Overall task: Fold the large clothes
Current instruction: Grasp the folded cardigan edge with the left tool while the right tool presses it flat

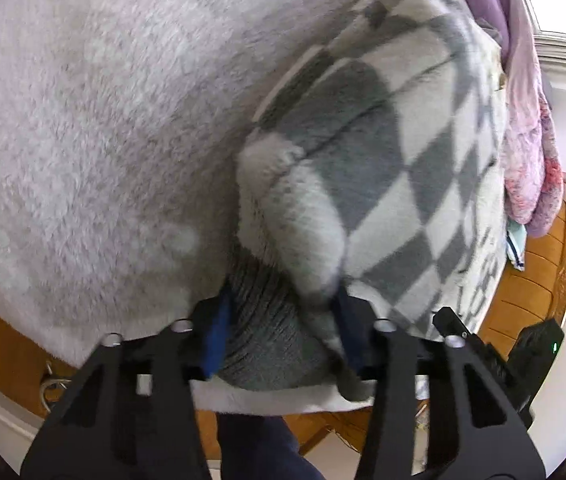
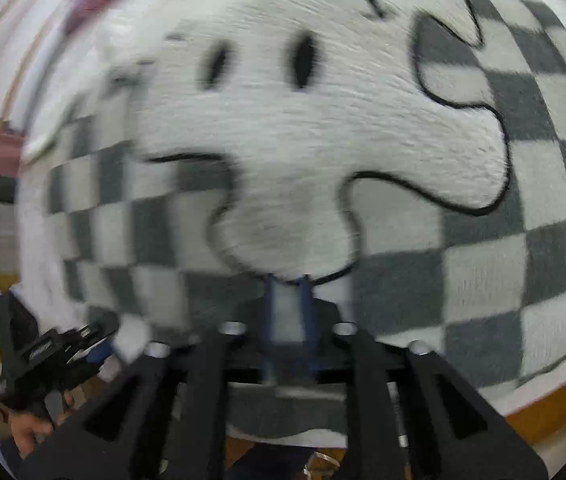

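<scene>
A large grey-and-white checkered fleece garment [image 1: 383, 152] with a white cartoon figure [image 2: 303, 140] on it lies bunched on a fluffy pale blanket [image 1: 103, 140]. My left gripper [image 1: 283, 320] is shut on a thick fold of the garment and its grey ribbed hem [image 1: 267, 340], which fills the gap between the blue pads. My right gripper [image 2: 289, 308] is shut on the garment's edge, with cloth pinched between its narrow pads. The left gripper also shows at the lower left of the right wrist view [image 2: 63, 352], held by a hand.
A pink and purple pile of clothes [image 1: 531, 140] hangs at the right. An orange wooden frame [image 1: 531, 300] runs under the blanket's edge. The right gripper's black body [image 1: 539, 344] is close by at the lower right of the left wrist view.
</scene>
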### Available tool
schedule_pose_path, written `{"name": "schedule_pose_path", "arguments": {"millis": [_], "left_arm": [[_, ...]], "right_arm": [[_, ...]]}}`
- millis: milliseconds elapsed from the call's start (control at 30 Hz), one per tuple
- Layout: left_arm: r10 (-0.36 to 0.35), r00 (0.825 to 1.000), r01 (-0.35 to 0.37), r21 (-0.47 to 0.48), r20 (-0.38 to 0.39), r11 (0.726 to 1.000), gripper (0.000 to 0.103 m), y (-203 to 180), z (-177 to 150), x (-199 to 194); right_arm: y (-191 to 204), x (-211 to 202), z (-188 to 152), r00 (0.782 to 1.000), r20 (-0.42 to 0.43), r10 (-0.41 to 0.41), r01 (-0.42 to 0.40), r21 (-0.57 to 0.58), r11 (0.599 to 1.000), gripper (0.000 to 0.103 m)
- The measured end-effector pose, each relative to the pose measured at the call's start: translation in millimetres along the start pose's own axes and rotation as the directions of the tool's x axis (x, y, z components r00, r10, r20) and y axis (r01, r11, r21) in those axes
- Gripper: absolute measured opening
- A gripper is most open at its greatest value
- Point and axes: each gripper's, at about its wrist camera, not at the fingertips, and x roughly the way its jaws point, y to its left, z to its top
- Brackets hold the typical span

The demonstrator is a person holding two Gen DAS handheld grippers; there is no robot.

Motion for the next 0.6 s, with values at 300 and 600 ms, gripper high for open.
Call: {"name": "schedule_pose_path", "arguments": {"millis": [300,600], "left_arm": [[-0.085,0.996,0.085,0.009,-0.018,0.996,0.026,-14,-4,-32],[-0.161,0.986,0.161,-0.001,-0.030,0.987,0.025,-25,-6,-47]], "right_arm": [[105,-9,-45,0.984,0.018,0.176,-0.155,-0.397,0.905,0.069],[157,32,-75,0.991,0.031,0.129,-0.085,-0.593,0.800,0.075]]}}
